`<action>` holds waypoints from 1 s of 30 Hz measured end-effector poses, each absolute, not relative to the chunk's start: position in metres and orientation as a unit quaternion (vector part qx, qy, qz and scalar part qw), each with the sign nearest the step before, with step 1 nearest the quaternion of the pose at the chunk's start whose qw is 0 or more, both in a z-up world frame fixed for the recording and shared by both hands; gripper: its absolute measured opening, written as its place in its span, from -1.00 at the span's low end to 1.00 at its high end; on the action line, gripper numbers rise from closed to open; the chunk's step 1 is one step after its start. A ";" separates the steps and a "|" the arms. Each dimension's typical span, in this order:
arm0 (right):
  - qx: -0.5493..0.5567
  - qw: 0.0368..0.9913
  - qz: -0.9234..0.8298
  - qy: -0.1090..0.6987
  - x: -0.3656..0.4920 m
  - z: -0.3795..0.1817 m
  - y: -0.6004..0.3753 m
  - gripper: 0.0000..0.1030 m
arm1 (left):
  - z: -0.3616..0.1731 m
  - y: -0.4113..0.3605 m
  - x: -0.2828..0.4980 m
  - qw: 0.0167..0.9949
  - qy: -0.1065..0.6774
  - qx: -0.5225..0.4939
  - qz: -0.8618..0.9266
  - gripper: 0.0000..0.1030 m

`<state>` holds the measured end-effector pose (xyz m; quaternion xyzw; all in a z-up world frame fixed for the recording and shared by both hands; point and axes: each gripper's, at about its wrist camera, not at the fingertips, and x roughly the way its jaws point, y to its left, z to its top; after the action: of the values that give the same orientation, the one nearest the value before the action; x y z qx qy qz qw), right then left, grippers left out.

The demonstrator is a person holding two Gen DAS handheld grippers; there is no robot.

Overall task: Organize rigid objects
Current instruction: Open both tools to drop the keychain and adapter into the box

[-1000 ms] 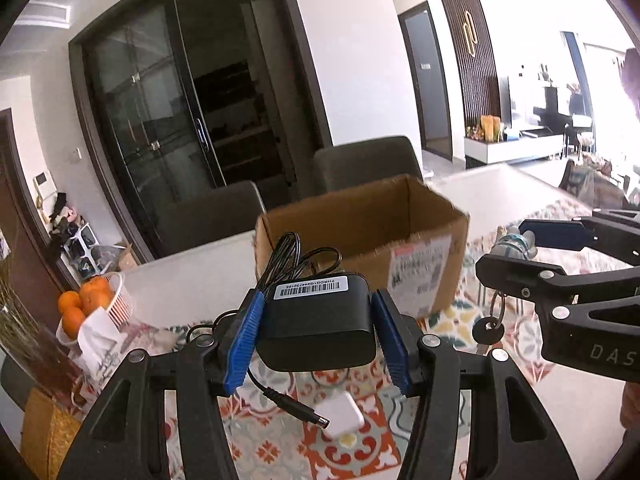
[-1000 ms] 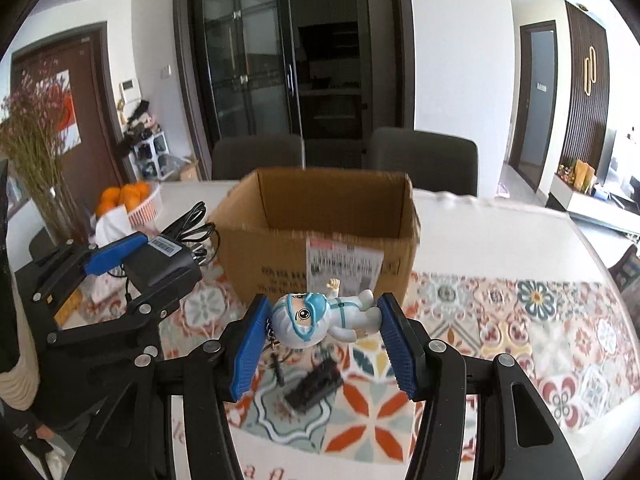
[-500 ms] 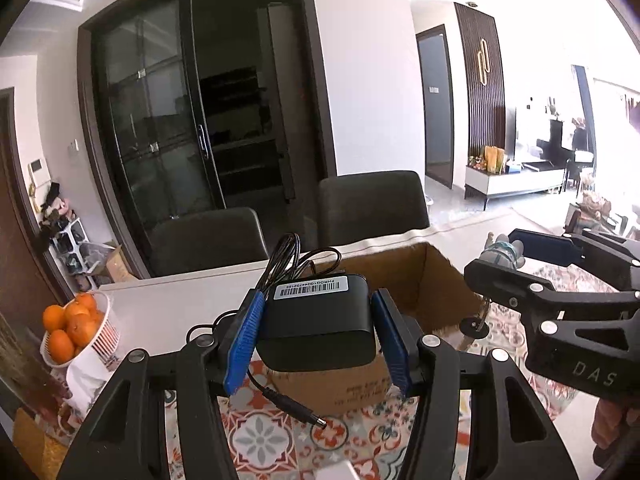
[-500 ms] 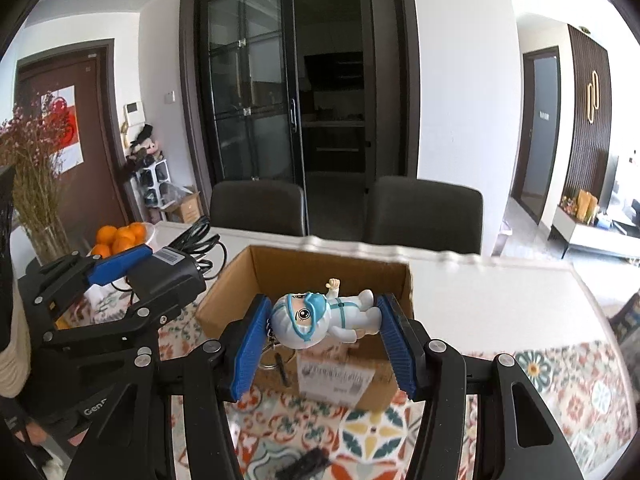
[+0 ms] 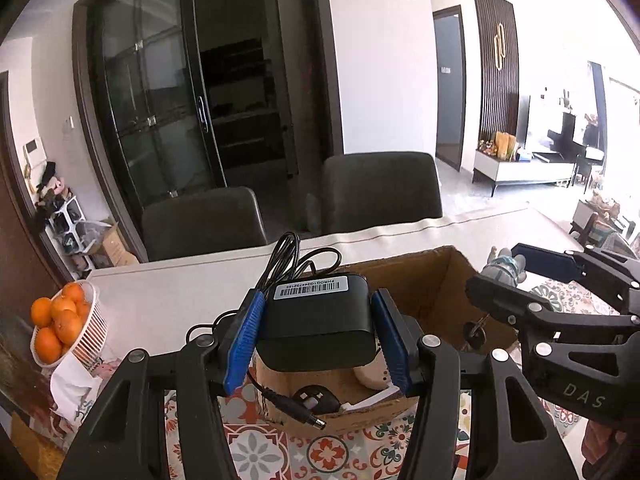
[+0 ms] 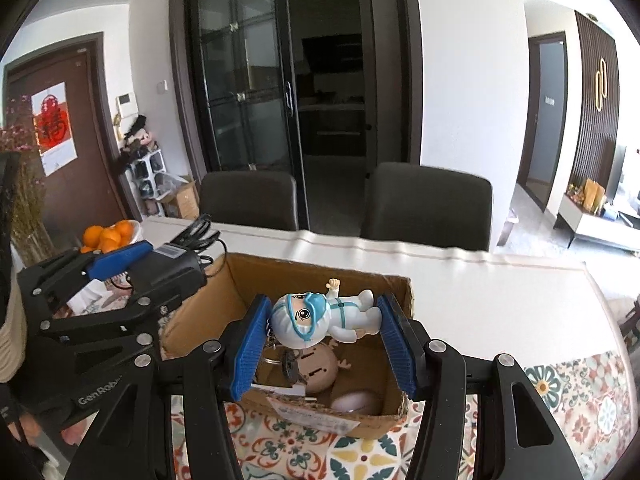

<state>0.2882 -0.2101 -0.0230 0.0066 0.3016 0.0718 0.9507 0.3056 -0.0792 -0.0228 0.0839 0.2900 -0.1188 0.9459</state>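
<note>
Two rigid loads hang over the cardboard box [image 6: 400, 292]: my left gripper [image 5: 316, 340] clamps the dense power adapter [image 5: 320, 320] by its flat sides, cable dangling; my right gripper [image 6: 326, 340] pinches the light, smooth figurine [image 6: 324, 316] head-to-feet.

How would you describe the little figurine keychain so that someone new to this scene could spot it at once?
Find the open cardboard box on the patterned tablecloth. Held above its opening, lying sideways between the blue pads of the right tongs, is the figurine keychain. Unlike the beige round-headed doll lying in the box, it wears a white suit with blue goggles and mask, and a key hangs beneath.
</note>
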 end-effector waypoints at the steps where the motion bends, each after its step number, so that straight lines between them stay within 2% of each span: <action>1: 0.011 0.949 0.074 0.306 0.291 -0.025 -0.211 0.07 | -0.024 -0.079 0.310 0.945 0.293 0.083 -0.118 0.06; 22: 0.004 0.925 0.071 0.374 0.324 -0.066 -0.210 0.08 | -0.059 -0.084 0.347 0.921 0.365 0.083 -0.105 0.06; 24: 0.009 0.923 0.071 0.377 0.325 -0.067 -0.211 0.15 | -0.056 -0.083 0.346 0.925 0.357 0.086 -0.100 0.11; 26: 0.013 0.923 0.066 0.378 0.325 -0.068 -0.213 0.34 | -0.054 -0.082 0.344 0.926 0.354 0.088 -0.093 0.29; 28: 0.013 0.926 0.059 0.373 0.322 -0.066 -0.214 0.36 | -0.050 -0.081 0.339 0.930 0.344 0.093 -0.088 0.33; 30: 0.008 0.928 0.052 0.369 0.318 -0.064 -0.214 0.37 | -0.046 -0.079 0.334 0.934 0.336 0.097 -0.080 0.46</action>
<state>0.3176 -0.2136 -0.0639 0.0079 0.3688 0.0517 0.9280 0.3338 -0.0791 -0.0462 0.0965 0.3358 -0.0797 0.9336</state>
